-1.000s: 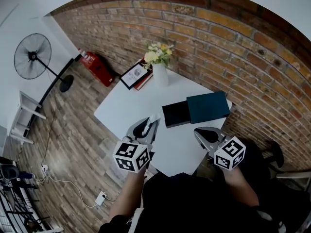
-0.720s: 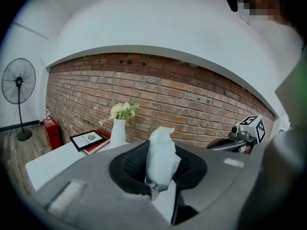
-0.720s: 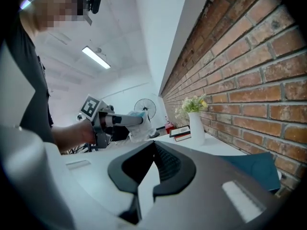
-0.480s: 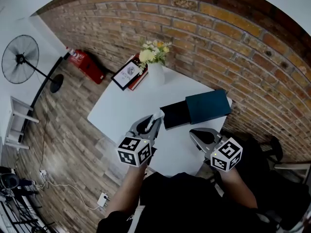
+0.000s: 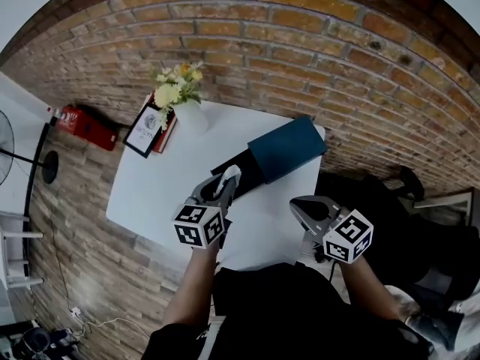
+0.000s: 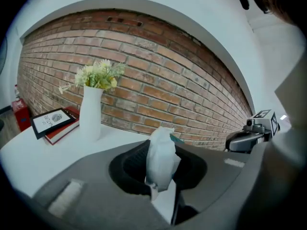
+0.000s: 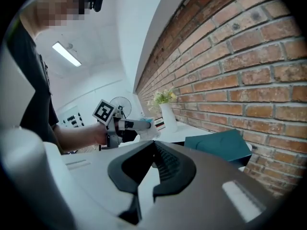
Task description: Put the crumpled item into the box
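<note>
left gripper view: pinched narrowly on the white crumpled item (image 6: 160, 162), left gripper (image 6: 161, 150) lifting it clear of the table (image 5: 150, 193) for carrying. head view, centre: item just beside the black box (image 5: 244, 167), teal lid (image 5: 287, 148) slid upper right, likely for access. right gripper (image 7: 154, 145) closed on nothing, idle. one item, one box, one lid, two grippers.

I count two grippers in my hands, one left gripper (image 5: 226, 181) and one right gripper (image 5: 302, 207), and one crumpled white item (image 6: 160, 155). There is one white table (image 5: 150, 193), one black box (image 5: 238, 169), one teal lid (image 5: 287, 148), one white vase (image 5: 192, 116), one bunch of flowers (image 5: 176, 88), one framed picture (image 5: 147, 128) and one red book (image 6: 61, 132). Beyond that I count one red fire extinguisher (image 5: 84, 124) and one standing fan (image 7: 121, 104).
</note>
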`<state>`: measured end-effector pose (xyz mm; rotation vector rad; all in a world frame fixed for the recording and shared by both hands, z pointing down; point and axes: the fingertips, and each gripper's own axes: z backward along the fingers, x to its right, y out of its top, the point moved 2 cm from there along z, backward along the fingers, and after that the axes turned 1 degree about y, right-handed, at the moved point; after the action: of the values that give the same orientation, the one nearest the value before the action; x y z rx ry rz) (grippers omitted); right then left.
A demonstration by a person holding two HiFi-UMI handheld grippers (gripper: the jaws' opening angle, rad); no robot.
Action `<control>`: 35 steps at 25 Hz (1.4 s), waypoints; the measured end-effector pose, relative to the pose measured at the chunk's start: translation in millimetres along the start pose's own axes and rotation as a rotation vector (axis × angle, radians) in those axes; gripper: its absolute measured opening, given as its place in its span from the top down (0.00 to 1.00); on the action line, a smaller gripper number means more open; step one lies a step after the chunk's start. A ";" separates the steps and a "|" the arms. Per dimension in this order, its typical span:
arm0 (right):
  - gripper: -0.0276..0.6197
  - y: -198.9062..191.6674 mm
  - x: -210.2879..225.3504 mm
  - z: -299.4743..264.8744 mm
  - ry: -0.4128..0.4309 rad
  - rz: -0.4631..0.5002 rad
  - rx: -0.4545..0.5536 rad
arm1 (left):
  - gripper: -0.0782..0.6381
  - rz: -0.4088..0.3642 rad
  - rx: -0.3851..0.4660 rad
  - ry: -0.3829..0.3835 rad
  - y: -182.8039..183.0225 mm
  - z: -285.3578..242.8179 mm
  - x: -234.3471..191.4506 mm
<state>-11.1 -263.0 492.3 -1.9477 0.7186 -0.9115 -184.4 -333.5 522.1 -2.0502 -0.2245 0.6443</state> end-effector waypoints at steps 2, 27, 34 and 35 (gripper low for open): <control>0.96 -2.2 4.0 4.6 -0.030 -0.012 -0.002 | 0.78 0.018 -0.019 -0.027 -5.9 -13.9 -2.7; 0.96 -20.4 -2.3 15.5 -0.084 -0.044 -0.053 | 0.61 -0.164 -0.339 -0.087 -86.9 -94.7 -20.1; 0.96 -20.5 -11.4 24.2 -0.046 -0.034 -0.048 | 0.62 -0.332 -0.396 0.023 -87.1 -93.7 -42.1; 0.96 -21.0 -12.4 25.5 -0.041 -0.034 -0.047 | 0.62 -0.333 -0.391 0.033 -84.7 -92.2 -42.7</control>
<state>5.4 -232.2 496.9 -2.0195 0.6908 -0.8798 -163.9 -373.2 646.6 -2.3176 -0.7028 0.3784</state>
